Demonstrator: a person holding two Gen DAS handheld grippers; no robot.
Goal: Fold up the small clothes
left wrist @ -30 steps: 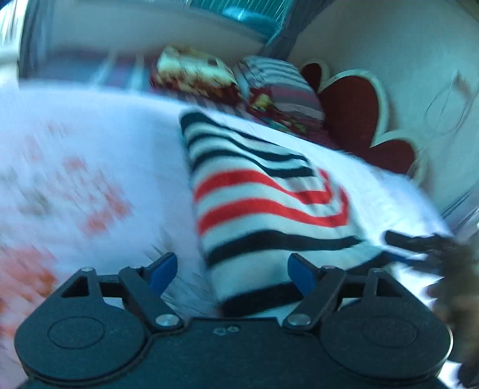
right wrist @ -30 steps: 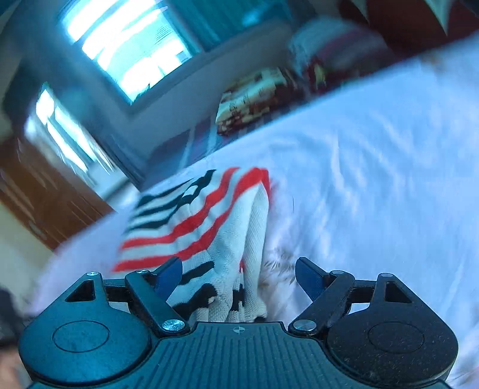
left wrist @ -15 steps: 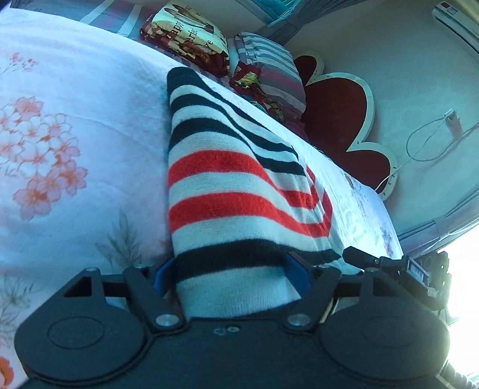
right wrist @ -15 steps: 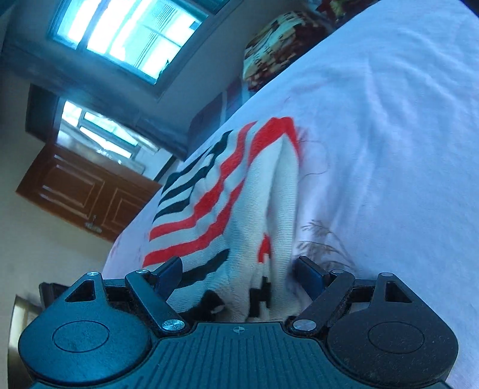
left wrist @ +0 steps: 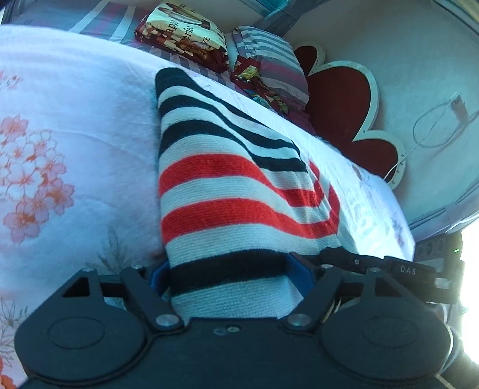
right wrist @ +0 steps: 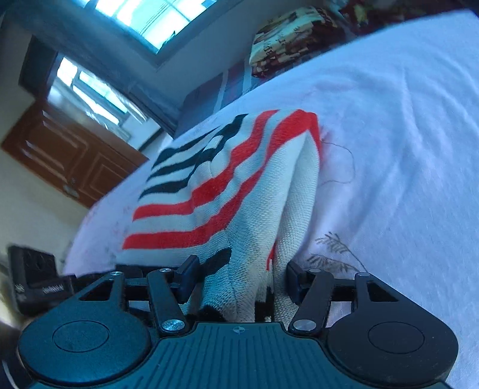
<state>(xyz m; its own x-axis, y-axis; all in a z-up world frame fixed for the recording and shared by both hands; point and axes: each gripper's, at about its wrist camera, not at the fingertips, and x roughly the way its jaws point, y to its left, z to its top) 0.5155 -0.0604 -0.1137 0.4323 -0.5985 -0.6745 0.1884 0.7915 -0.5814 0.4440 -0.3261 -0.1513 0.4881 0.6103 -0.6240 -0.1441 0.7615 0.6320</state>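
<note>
A small knitted garment with white, red and black stripes [left wrist: 227, 191] lies folded on a white floral bed cover [left wrist: 74, 134]. My left gripper [left wrist: 230, 275] stands wide open with the garment's near end lying between its blue fingers. The right gripper shows as a black shape at the garment's right edge [left wrist: 374, 263]. In the right wrist view the same garment [right wrist: 227, 203] shows its folded layers. My right gripper [right wrist: 239, 278] is open around the near corner of those layers. The jaws are not pressed on the cloth.
Folded patterned blankets [left wrist: 182, 33] and a striped pillow [left wrist: 269, 62] lie at the head of the bed, beside a red flower-shaped headboard [left wrist: 344, 98]. A wooden door [right wrist: 69, 155] and windows [right wrist: 155, 21] are on the far side. A loose thread [right wrist: 344, 164] lies beside the garment.
Both grippers have moved forward and down onto the garment's near end, so the cloth now lies between their open fingers. The right gripper's fingers have come in closer around the cloth.
</note>
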